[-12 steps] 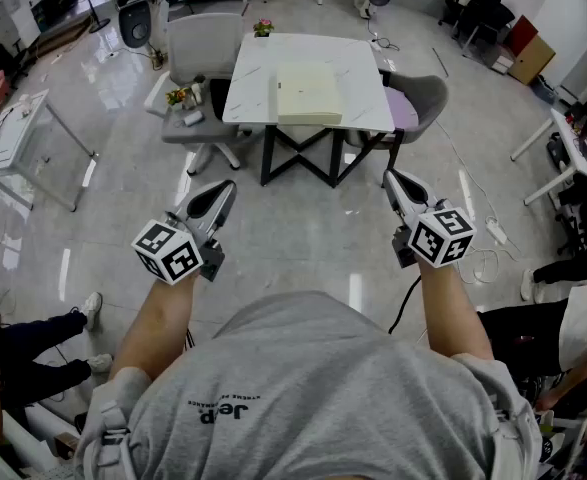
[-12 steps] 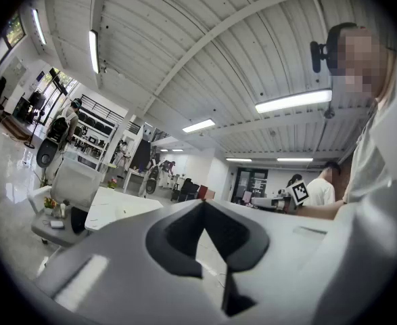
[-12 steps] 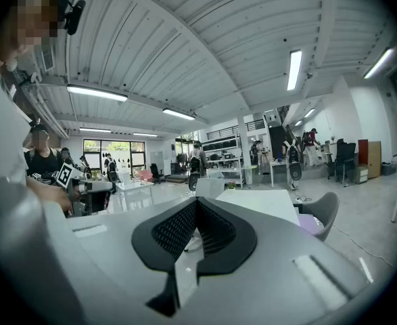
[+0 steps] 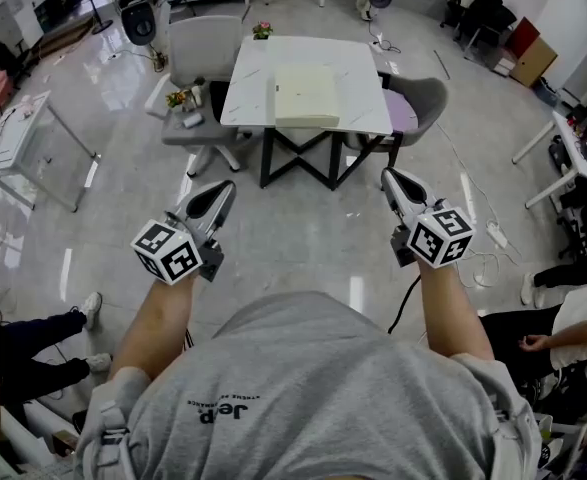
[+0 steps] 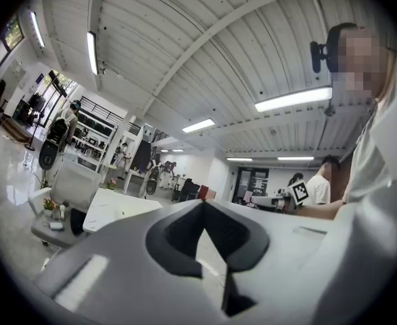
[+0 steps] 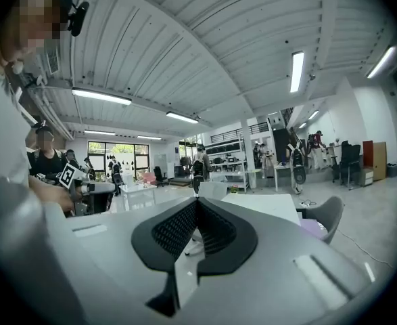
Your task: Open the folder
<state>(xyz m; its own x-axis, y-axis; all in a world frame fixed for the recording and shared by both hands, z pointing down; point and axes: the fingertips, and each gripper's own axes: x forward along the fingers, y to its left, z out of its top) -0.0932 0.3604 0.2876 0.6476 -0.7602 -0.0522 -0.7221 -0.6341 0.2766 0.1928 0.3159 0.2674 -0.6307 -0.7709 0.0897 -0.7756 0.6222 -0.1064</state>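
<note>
Left tongs (image 4: 219,193) and right tongs (image 4: 394,181) are each pressed together, empty, above open floor (image 4: 303,233). Folder (image 4: 307,94) lies flat on the table (image 4: 248,78), well ahead, near its front edge, with 2 chairs (image 4: 201,48) flanking.

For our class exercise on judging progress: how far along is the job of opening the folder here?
Done: nothing; the pale folder lies closed on the white table. In hand: nothing; the left gripper and right gripper are both shut and empty, held over the floor short of the table. Left: walk up, catch the cover's edge and swing it open.
</note>
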